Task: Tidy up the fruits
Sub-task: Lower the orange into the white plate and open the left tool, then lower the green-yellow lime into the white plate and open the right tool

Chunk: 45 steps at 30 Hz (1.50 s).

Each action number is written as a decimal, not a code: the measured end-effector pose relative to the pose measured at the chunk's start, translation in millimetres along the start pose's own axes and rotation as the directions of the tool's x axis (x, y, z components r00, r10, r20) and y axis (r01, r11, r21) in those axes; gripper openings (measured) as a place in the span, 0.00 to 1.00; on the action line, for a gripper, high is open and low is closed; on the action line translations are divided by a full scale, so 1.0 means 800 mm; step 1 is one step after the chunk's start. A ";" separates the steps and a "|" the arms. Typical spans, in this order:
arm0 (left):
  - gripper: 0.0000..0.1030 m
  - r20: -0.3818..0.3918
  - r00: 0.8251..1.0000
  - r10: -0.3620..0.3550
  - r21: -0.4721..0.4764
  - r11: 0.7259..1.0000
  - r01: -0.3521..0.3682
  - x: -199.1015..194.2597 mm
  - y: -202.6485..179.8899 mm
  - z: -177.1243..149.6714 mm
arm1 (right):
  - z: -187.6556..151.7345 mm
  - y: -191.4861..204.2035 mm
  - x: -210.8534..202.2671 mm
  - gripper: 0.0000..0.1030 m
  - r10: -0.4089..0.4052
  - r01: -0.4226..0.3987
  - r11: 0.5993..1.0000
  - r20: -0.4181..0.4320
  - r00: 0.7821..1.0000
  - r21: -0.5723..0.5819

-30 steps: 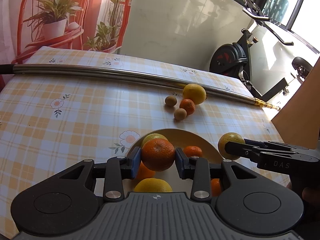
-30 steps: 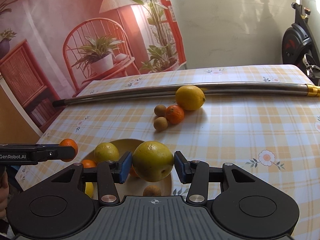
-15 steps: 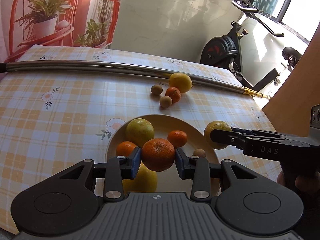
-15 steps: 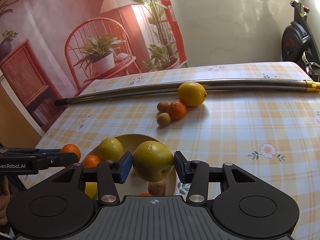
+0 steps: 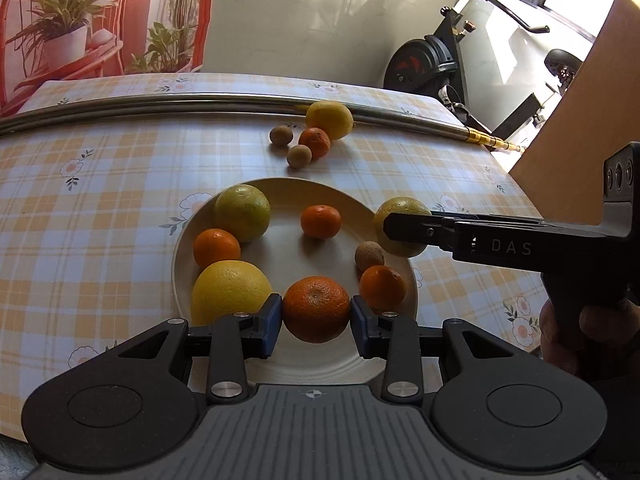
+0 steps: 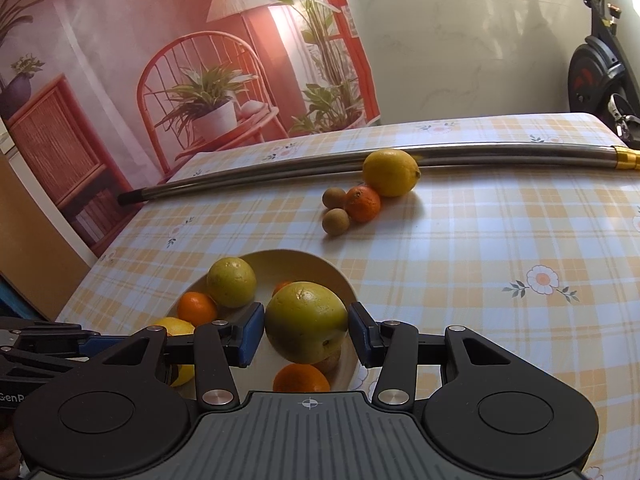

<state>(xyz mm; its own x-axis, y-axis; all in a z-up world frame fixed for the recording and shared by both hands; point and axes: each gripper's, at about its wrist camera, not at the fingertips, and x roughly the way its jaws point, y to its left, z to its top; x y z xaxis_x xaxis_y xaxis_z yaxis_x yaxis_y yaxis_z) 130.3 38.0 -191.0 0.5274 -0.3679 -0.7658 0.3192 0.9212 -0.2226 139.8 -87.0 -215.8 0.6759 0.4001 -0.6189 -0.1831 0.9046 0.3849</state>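
Both fruits poised over the plate

The tangerine (image 5: 316,308), pinched in the left gripper (image 5: 316,317), has swung in over the plate's (image 5: 280,364) 6 o'clock rim, ready to drop; the right gripper (image 6: 306,330) clamps a green orange (image 6: 306,322) at 3 o'clock.

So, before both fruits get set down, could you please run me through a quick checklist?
1. Left gripper shut on the orange: ok.
2. Right gripper shut on the green citrus: ok.
3. Orange over the plate: ok.
4. Free room mid-plate for it: ok.
5. Green citrus fully over the plate: cannot tell; it sits near the rim.
6. Lemon and small fruits by the metal pole still to collect: not ok.
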 end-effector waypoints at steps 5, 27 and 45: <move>0.38 -0.046 0.999 0.000 0.002 1.000 0.000 0.006 -0.007 -0.008 | -0.004 -0.005 -0.004 0.41 0.001 -0.001 1.000 0.005 1.000 0.009; 0.47 -0.138 0.988 0.069 -0.004 0.998 -0.070 0.024 0.004 -0.016 | -0.006 -0.009 -0.008 0.41 -0.002 0.002 1.000 0.012 1.000 0.019; 0.54 -0.001 1.000 0.014 -0.034 0.999 -0.014 -0.006 0.004 0.004 | -0.009 -0.011 -0.008 0.41 -0.005 0.005 1.000 0.009 1.000 0.023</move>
<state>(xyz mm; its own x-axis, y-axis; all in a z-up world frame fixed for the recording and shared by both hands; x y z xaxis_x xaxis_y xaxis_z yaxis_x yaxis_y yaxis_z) 131.2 42.4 -186.1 0.5305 -0.3552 -0.7697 0.2850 0.9299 -0.2327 132.2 -96.8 -220.1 0.6830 0.3939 -0.6151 -0.1632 0.9031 0.3972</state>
